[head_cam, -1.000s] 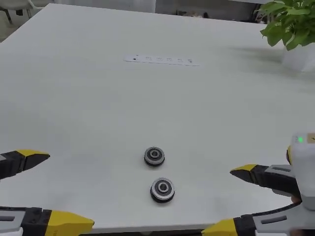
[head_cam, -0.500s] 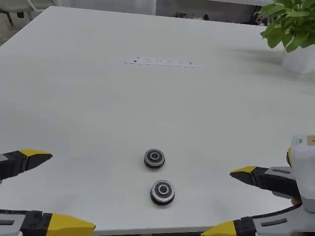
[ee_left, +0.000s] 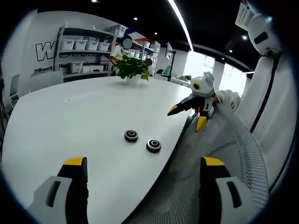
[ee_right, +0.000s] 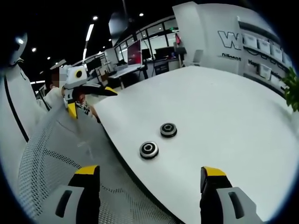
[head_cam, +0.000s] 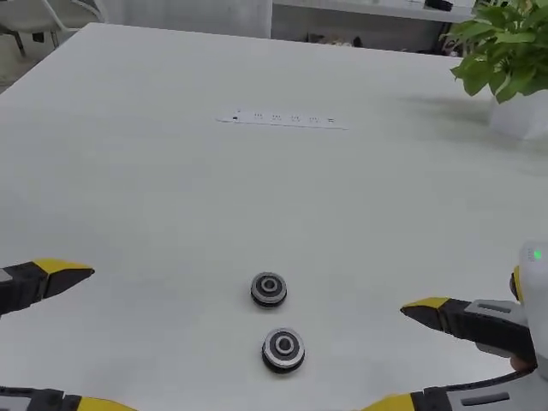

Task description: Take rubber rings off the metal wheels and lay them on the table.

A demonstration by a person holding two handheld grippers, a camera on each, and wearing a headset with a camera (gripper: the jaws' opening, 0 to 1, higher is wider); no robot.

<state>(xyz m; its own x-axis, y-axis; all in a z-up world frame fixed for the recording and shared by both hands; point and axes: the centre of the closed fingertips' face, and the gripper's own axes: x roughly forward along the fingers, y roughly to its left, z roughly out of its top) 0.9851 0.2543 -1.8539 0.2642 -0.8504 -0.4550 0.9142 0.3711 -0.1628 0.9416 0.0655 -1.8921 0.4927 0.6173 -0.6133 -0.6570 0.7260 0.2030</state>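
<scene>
Two small metal wheels with black rubber rings lie flat on the white table (head_cam: 171, 188), near its front edge. One wheel (head_cam: 269, 289) (ee_left: 131, 136) (ee_right: 168, 129) lies farther in. The other wheel (head_cam: 282, 350) (ee_left: 153, 145) (ee_right: 149, 150) lies closer to the edge. My left gripper (head_cam: 107, 341) (ee_left: 144, 168) hovers open at the left, well apart from both wheels. My right gripper (head_cam: 390, 355) (ee_right: 149, 172) is held open at the right, also apart from them. Each gripper appears in the other's view: the right gripper (ee_left: 194, 109) and the left gripper (ee_right: 86, 95).
A flat white power strip (head_cam: 282, 118) lies across the table's far middle. A green plant (head_cam: 505, 43) in a white pot stands at the far right corner. A mesh chair back (ee_left: 215, 140) sits just off the table's front edge.
The head camera has tilted a little, so the picture has shifted. The wheels lie where they were and both grippers stay open in place.
</scene>
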